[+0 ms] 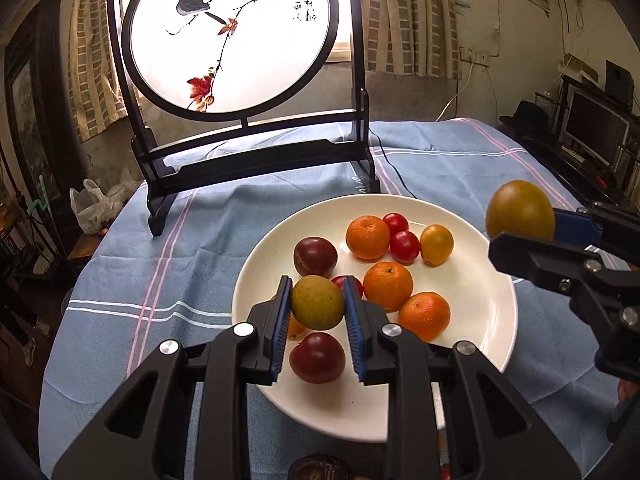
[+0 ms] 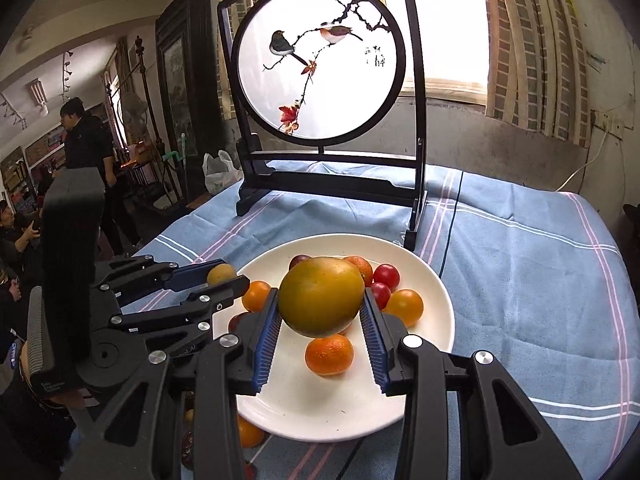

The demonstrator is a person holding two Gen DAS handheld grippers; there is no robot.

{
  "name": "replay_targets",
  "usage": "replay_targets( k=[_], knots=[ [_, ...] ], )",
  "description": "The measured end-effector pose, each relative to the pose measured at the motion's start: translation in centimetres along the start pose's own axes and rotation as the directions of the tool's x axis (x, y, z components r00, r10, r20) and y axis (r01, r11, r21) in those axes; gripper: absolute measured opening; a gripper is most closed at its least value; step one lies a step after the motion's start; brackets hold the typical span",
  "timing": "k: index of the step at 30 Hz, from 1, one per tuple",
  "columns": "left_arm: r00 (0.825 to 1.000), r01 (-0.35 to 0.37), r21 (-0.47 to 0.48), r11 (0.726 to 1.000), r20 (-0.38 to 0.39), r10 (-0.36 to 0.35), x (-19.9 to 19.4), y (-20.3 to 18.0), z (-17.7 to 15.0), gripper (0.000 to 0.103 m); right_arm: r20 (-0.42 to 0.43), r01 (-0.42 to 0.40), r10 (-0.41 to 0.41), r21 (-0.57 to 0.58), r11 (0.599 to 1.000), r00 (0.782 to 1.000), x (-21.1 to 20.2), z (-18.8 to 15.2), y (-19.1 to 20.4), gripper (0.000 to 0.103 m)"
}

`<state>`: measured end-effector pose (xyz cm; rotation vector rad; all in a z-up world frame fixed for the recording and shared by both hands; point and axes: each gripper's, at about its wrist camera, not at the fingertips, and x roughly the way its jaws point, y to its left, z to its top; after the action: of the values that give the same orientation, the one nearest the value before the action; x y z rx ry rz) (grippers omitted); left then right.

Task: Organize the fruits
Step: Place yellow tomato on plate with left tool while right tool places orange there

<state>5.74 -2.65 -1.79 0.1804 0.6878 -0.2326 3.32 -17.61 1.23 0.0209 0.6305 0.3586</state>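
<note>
A white plate point(image 1: 480, 292) on the blue cloth holds oranges point(image 1: 388, 285), dark red plums point(image 1: 316, 257), small red tomatoes point(image 1: 405, 246) and a yellow tomato point(image 1: 437, 245). My left gripper point(image 1: 317, 308) is shut on a small green-yellow fruit point(image 1: 317, 302) above the plate's near left part. My right gripper point(image 2: 321, 308) is shut on a larger green-yellow fruit point(image 2: 321, 299) above the plate point(image 2: 436, 320); this fruit also shows in the left wrist view point(image 1: 520, 210) at the plate's right edge. The left gripper with its fruit point(image 2: 221, 273) shows at left in the right wrist view.
A black-framed round bird screen point(image 1: 236, 36) stands on the table behind the plate, with a black cable point(image 1: 394, 168) beside it. Loose fruits point(image 2: 248, 432) lie near the plate's front edge. People stand at the far left point(image 2: 86, 136). Shelves and a monitor point(image 1: 592, 128) are at right.
</note>
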Motion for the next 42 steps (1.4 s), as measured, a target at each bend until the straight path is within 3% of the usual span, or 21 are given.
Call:
replay_targets(
  k=[12, 23, 24, 25, 26, 28, 42],
  knots=[
    [0.998, -0.033, -0.045, 0.998, -0.061, 0.031, 2.9, 1.2, -0.6, 0.025, -0.048, 0.019, -0.017, 0.036, 0.999, 0.999, 3.3, -1.1, -0.9, 0.040],
    [0.997, -0.026, -0.019, 0.999, -0.074, 0.024, 3.6, 0.4, -0.9, 0.025, -0.073, 0.045, -0.042, 0.043, 0.998, 0.996, 4.8, -1.6, -1.2, 0.041],
    [0.997, -0.026, -0.017, 1.000, -0.074, 0.025, 3.6, 0.3, -1.0, 0.027, -0.073, 0.049, -0.046, 0.049, 0.998, 0.996, 5.0, -1.6, -1.3, 0.041],
    [0.997, -0.026, -0.017, 1.000, -0.073, 0.025, 3.6, 0.3, -1.0, 0.037, -0.073, 0.055, -0.051, 0.060, 0.997, 0.996, 5.1, -1.7, -1.5, 0.046],
    [0.997, -0.032, -0.020, 0.999, -0.066, 0.030, 3.5, 0.3, -1.0, 0.051, -0.070, 0.049, -0.045, 0.069, 0.996, 0.997, 5.1, -1.7, -1.7, 0.059],
    [0.998, -0.047, -0.017, 0.999, -0.041, 0.046, 3.1, 0.3, -1.0, 0.056, -0.048, 0.051, -0.047, 0.076, 0.996, 0.998, 4.8, -1.8, -1.9, 0.061],
    [0.998, -0.047, -0.010, 0.999, -0.037, 0.046, 2.4, 0.7, -1.0, 0.056, -0.036, 0.018, -0.016, 0.058, 0.998, 0.999, 3.7, -1.6, -1.0, 0.062]
  ],
)
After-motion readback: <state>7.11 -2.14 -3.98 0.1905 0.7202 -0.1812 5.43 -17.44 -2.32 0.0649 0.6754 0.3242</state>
